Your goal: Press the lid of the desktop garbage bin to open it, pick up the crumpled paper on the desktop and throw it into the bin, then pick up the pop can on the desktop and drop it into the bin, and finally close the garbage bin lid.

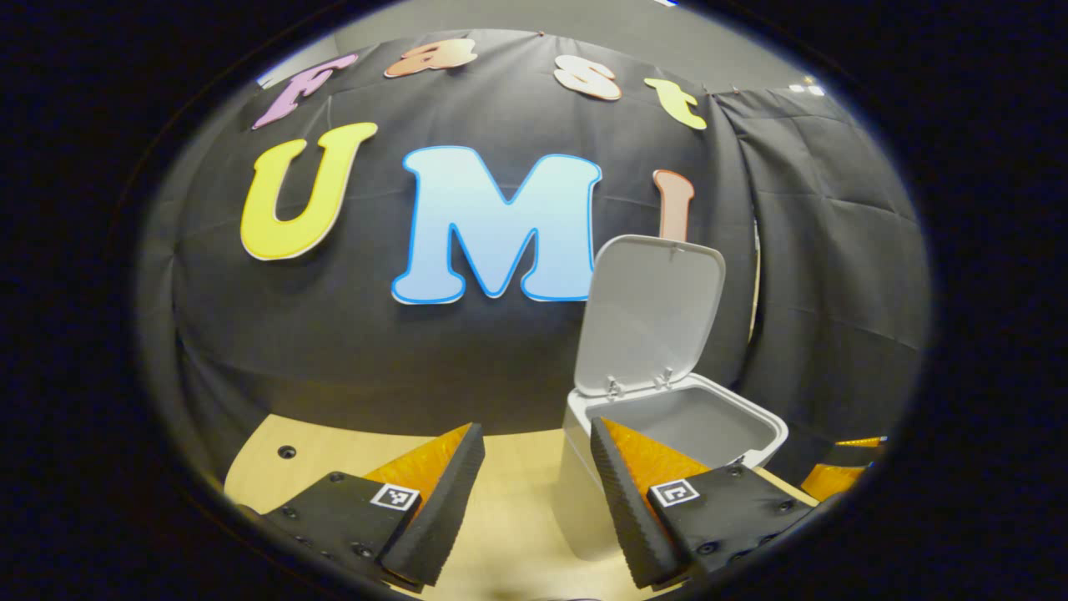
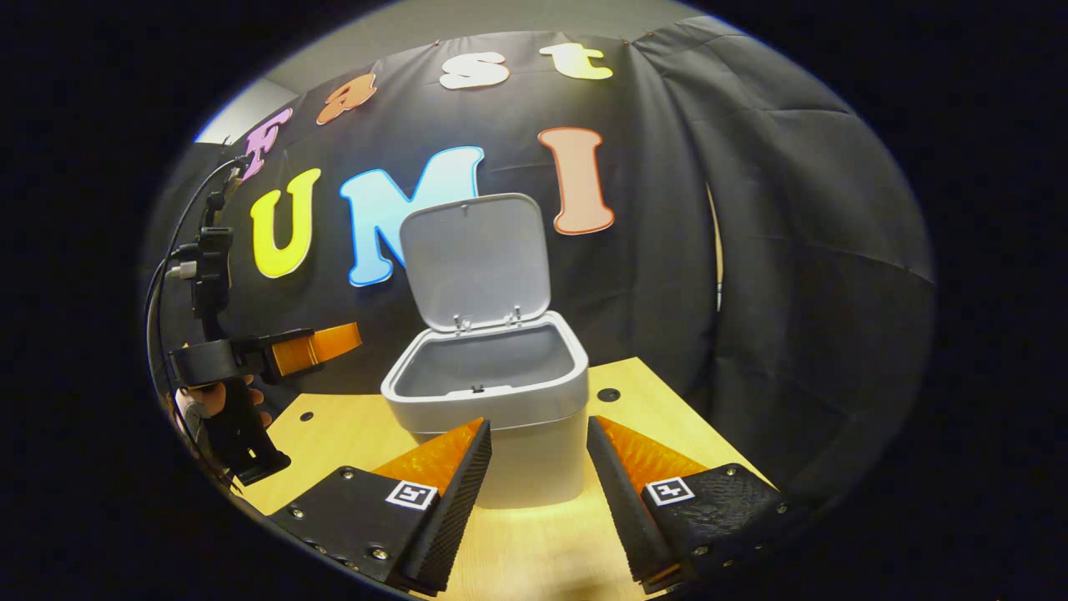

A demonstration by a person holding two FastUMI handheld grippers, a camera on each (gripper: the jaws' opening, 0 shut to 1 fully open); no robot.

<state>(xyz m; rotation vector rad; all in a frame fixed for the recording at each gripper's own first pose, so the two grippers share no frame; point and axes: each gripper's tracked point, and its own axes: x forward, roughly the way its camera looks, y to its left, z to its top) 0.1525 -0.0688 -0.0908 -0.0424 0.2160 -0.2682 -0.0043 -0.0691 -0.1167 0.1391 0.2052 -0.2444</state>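
While the bin (image 2: 492, 401) is sitting on the wooden bench (image 2: 651, 401) with its lid (image 2: 476, 259) standing straight up on the hinges, both grippers are hanging in front of it with nothing in them. In the right gripper view the right gripper (image 2: 538, 488) is looking almost square at the bin's front wall, fingers spread wide apart, and the bin is showing in the gap between them but farther back, not touching. You're also getting a look down into the bin's mouth here, though the bottom is sitting in shadow so I can't say what's inside. Off to the left edge of that view the other gripper is floating above the bench, gripped by a hand (image 2: 209, 405), with cables trailing up from it.

The left gripper view is giving a different angle: the left gripper (image 1: 534, 501) is sitting to the bin's (image 1: 692, 421) left, fingers wide open and empty too, and its right finger is covering part of the bin's near corner. The lid (image 1: 651, 313) is looking tall and upright here. At the far right edge a bit of the right gripper's finger is poking in, mostly cut off. The bench (image 1: 509, 492) is showing bare between the fingers.
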